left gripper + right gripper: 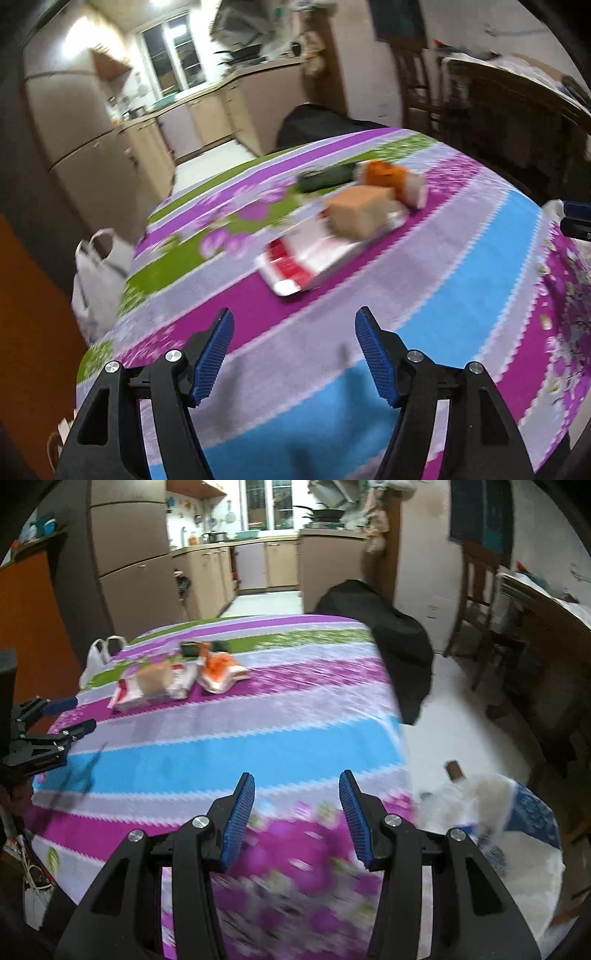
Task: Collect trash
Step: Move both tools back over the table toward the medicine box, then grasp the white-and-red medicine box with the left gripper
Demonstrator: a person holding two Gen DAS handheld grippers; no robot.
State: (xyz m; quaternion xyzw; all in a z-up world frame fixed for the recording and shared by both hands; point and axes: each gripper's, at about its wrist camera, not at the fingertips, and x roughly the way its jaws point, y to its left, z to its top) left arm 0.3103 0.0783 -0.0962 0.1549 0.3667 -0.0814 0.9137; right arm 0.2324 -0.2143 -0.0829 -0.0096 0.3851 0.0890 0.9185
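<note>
A table under a purple, blue and green striped floral tablecloth (pixel 258 738) fills the foreground. Beyond the table stand a tall beige fridge (pixel 129 554), kitchen cabinets (pixel 221 568) and a window (pixel 173 55); right of it, a wooden chair (pixel 480 590)

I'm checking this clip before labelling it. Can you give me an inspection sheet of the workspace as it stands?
Surface: table under a striped floral tablecloth.
Job's things: red-and-white wrapper, brown box on it, orange packet, dark green packet, clustered on the far part of the cloth.
Clutter: white plastic bag at the table's far left edge; another white bag at the right, beside the right tool.
Grippers: left tool open, nothing between its jaws; right tool open, nothing between its jaws.
Cables: white cord low at left, blurred.
Surroundings: kitchen cabinets, wooden chair, black cover on something behind the table.
</note>
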